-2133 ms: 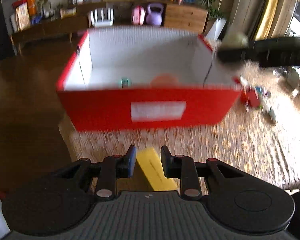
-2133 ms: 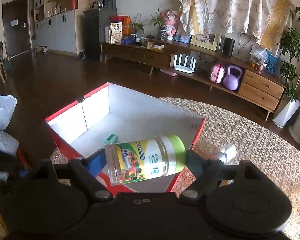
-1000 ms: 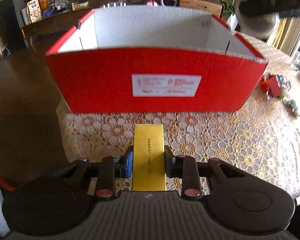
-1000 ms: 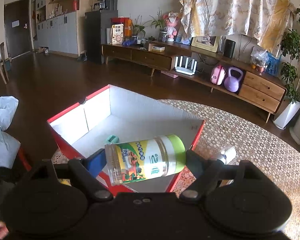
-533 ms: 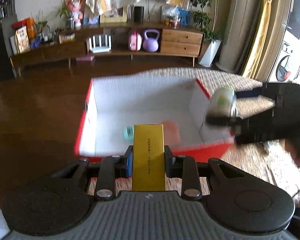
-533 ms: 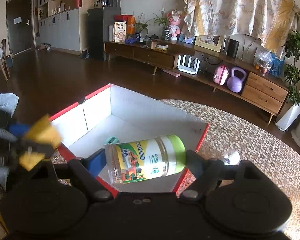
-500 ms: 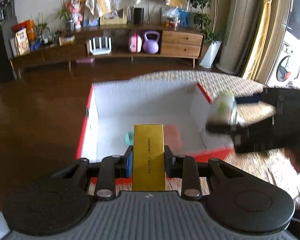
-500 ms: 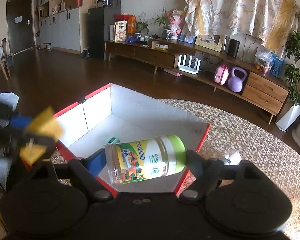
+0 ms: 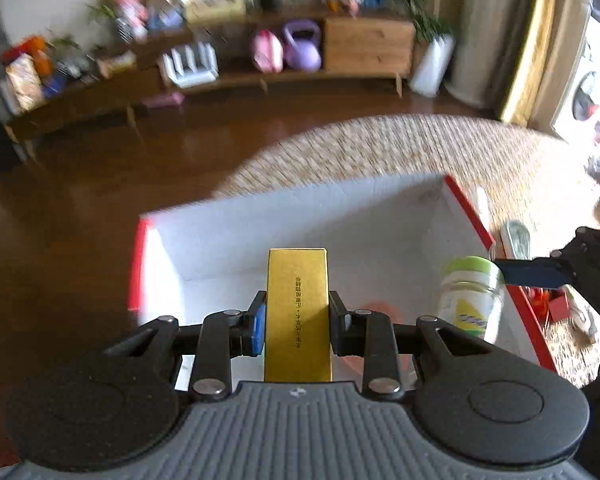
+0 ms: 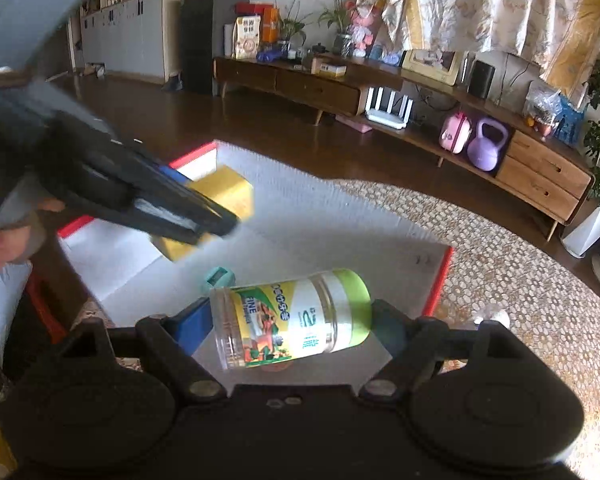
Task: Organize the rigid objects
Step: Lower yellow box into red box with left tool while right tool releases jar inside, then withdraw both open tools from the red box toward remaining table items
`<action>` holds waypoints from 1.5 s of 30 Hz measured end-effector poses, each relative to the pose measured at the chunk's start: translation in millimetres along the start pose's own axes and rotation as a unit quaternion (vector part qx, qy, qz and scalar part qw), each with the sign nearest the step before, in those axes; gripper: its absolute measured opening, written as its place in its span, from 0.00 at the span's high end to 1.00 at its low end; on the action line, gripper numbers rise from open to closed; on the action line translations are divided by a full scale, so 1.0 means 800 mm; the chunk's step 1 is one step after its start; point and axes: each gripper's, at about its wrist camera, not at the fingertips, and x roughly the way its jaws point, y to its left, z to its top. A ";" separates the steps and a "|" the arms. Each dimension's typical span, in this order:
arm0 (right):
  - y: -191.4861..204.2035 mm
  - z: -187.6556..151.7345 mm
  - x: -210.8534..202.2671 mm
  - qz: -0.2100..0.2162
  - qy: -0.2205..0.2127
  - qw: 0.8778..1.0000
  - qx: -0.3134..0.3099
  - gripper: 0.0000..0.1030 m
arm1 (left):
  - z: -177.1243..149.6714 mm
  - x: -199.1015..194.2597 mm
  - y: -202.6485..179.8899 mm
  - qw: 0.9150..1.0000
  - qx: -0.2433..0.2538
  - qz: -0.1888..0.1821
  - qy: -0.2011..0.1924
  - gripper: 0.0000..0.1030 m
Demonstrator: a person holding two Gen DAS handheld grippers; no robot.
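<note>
My left gripper (image 9: 298,322) is shut on a gold rectangular box (image 9: 298,312) and holds it over the open red box with white inside (image 9: 380,216). It also shows in the right wrist view (image 10: 204,220) with the gold box (image 10: 224,196) above the red box's left part (image 10: 340,216). My right gripper (image 10: 292,324) is shut on a clear jar with a green lid and yellow label (image 10: 290,318), held sideways over the box's near right corner. The jar (image 9: 472,298) also shows in the left wrist view. A teal item (image 10: 219,278) and an orange item (image 9: 380,308) lie in the box.
The box stands on a lace-covered table (image 10: 520,300). Small toys (image 9: 556,304) lie on the table to the box's right. A white small object (image 10: 496,316) lies beyond the right gripper. A low wooden sideboard (image 10: 420,92) runs along the far wall.
My left gripper picked the gold box up from the table and carried it over the red box, now further in. The right gripper has held the jar almost still.
</note>
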 end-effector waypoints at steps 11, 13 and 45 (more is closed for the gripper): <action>0.006 -0.001 0.055 0.009 0.066 0.998 0.004 0.18 | 0.009 0.092 -0.012 0.997 0.024 -0.004 0.073 0.72; 0.007 -0.004 0.059 0.012 0.074 0.997 0.008 0.18 | 0.006 0.100 -0.010 0.997 0.023 -0.001 0.080 0.72; -0.019 -0.002 -0.009 -0.009 0.023 0.998 0.053 0.17 | -0.010 0.054 -0.001 0.996 -0.028 -0.013 0.084 0.71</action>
